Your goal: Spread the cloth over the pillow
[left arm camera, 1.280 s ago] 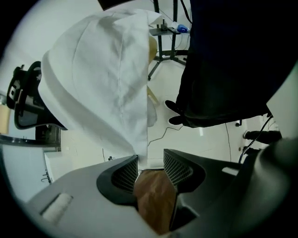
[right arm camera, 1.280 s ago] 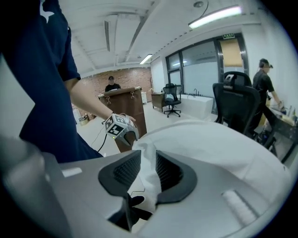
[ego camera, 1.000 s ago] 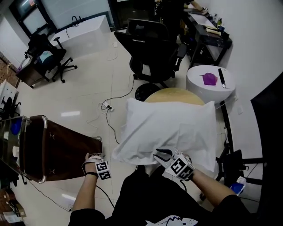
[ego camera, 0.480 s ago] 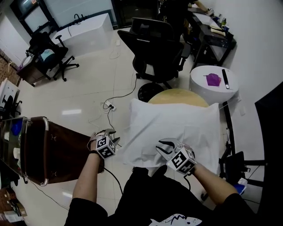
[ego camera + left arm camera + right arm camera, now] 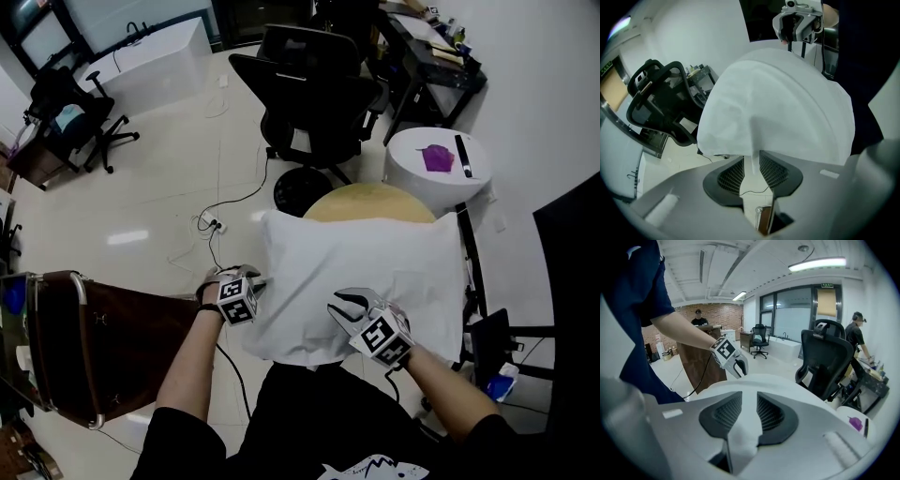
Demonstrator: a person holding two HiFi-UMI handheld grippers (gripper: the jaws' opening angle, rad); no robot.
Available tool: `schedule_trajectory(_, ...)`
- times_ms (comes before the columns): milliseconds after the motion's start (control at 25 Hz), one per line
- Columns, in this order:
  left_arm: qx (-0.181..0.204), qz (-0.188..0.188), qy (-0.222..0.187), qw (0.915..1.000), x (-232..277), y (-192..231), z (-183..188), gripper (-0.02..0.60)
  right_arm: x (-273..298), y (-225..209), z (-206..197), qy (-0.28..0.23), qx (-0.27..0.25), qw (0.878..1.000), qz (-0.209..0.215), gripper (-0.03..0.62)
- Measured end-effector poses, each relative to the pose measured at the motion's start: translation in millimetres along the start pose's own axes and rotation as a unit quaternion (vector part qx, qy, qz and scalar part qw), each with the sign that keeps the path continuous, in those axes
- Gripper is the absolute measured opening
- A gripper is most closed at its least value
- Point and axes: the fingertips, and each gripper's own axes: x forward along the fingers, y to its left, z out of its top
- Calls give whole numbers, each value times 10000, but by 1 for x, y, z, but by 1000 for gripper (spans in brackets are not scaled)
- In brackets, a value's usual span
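While flat, pillow (image 5: 375, 262) lengthwise left-right.

I'm seeing the cloth (image 5: 375, 267) showing plain white, with no print on it. The right gripper (image 5: 749, 397) is showing pale grey, its pads (image 5: 723, 414) dark grey with a fine mesh pattern, and its cube (image 5: 380, 337) is carrying black squares on white. Beyond the cloth, the round counter (image 5: 370, 199) is looking pale yellow. At far right, a small counter (image 5: 409, 178) is showing white and bearing a purple thing (image 5: 437, 157). The chair (image 5: 309, 89) is showing black, the cabinet (image 5: 131, 328) at near left dark brown, and the floor (image 5: 187, 159) glossy cream.
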Motion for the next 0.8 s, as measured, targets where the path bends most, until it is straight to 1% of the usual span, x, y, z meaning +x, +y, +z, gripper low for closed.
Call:
schedule_trajectory(160, 255, -344, -179, 9989, 8, -4, 4, 92, 11, -9, 1, 70, 375, 9992, -155, 112)
schedule_trajectory(280, 514, -564, -253, 9968, 10, -10, 3, 6, 16, -15, -3, 187, 546, 9979, -291, 112)
schedule_trajectory(320, 592, -596, -270, 9961, 10, -12, 2, 1, 17, -16, -5, 245, 575, 9975, -318, 112)
schedule_trajectory(400, 743, -569, -256, 9953, 10, -10, -2, 1, 20, -17, -10, 373, 598, 9968, -367, 112)
schedule_trajectory(600, 1059, -367, -110, 9936, 3, 5, -16, 1, 23, -24, -20, 653, 605, 9945, -551, 112)
schedule_trajectory(800, 1057, -367, -130, 9936, 2, 12, -25, 0, 27, -26, -28, 770, 762, 9921, -626, 112)
